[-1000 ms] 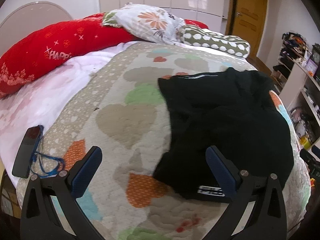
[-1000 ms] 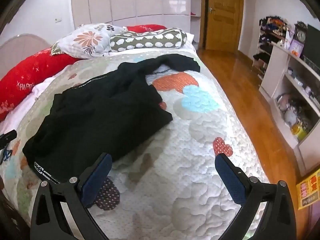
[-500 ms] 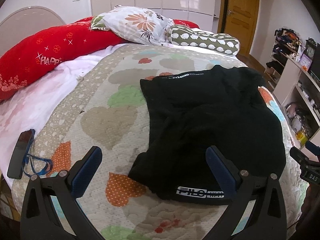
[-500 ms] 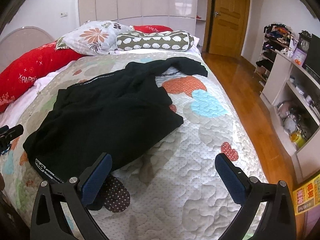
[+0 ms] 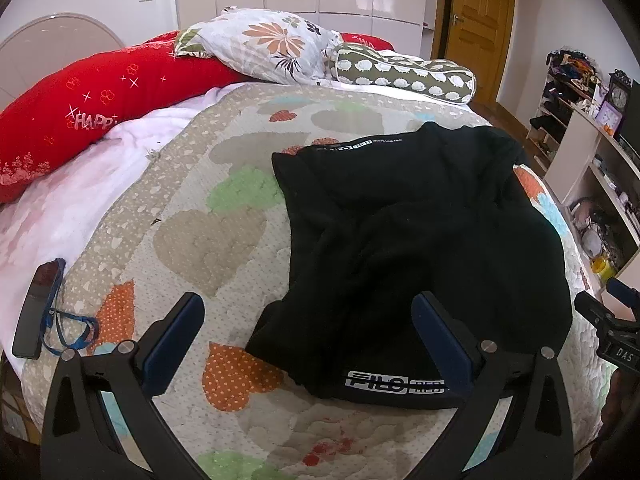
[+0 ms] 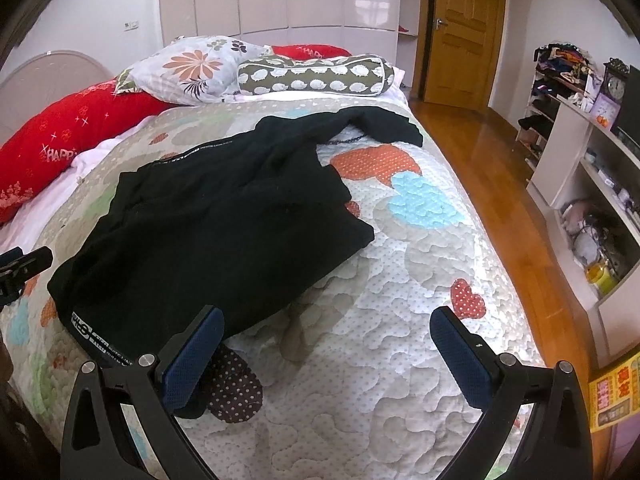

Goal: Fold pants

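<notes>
Black pants [image 5: 420, 232] lie crumpled on the heart-patterned quilt [image 5: 208, 240], with a white-lettered waistband at the near edge. In the right wrist view the pants [image 6: 224, 224] stretch from near left to the far middle. My left gripper [image 5: 308, 336] is open and empty, held above the near waistband end. My right gripper [image 6: 328, 344] is open and empty, above the quilt [image 6: 400, 280] just right of the pants' near end; its left finger overlaps the fabric edge in view.
A black phone with a blue strap [image 5: 38, 312] lies at the bed's left edge. Red, floral and spotted pillows [image 5: 276, 44] lie at the head. Wooden floor [image 6: 500, 168], a door and white shelves [image 6: 592, 184] are on the right.
The left gripper's view has shifted left, so the pants sit more centred between its fingers. The right gripper has drawn back slightly and risen. Both stay open.
</notes>
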A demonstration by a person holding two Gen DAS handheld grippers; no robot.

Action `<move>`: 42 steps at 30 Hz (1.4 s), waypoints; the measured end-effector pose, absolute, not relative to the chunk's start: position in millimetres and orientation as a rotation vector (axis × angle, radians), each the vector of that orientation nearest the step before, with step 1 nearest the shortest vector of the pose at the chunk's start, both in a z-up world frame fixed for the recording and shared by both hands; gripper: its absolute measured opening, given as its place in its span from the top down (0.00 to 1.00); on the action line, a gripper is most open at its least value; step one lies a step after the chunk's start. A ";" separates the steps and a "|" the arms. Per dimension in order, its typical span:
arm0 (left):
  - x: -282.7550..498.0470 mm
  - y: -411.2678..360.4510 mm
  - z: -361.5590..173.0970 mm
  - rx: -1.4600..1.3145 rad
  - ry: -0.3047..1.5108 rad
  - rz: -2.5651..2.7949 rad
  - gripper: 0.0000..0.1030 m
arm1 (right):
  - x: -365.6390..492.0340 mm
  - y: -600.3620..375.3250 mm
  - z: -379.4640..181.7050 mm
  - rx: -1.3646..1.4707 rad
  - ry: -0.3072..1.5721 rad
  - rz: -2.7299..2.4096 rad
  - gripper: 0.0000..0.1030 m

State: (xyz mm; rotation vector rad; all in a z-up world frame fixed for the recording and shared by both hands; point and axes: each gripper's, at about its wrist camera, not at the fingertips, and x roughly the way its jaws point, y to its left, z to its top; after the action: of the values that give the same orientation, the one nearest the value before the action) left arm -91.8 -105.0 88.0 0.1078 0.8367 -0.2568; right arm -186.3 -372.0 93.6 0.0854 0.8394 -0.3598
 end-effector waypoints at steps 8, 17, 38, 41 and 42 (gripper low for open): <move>-88.5 -103.3 78.8 0.097 0.875 -0.270 0.00 | -183.5 -375.0 88.6 0.082 0.850 -0.357 0.00; -89.8 -72.4 40.8 -0.067 0.987 -0.283 0.00 | -183.1 -389.7 80.1 0.125 0.853 -0.349 0.00; -57.7 -84.0 46.0 -0.100 0.913 -0.346 0.82 | -142.6 -381.4 59.3 0.317 0.895 -0.073 0.14; -55.9 -73.6 46.3 -0.091 0.901 -0.341 0.82 | -158.8 -411.5 76.9 0.372 0.851 -0.090 0.13; -54.8 -69.0 47.9 -0.102 0.898 -0.340 0.82 | -164.7 -427.3 83.9 0.388 0.823 -0.122 0.13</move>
State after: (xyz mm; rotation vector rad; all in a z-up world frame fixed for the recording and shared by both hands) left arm -54.8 -69.0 47.9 -0.1017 0.8978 -0.3404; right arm -164.7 -427.3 83.9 0.3883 0.8233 -0.1218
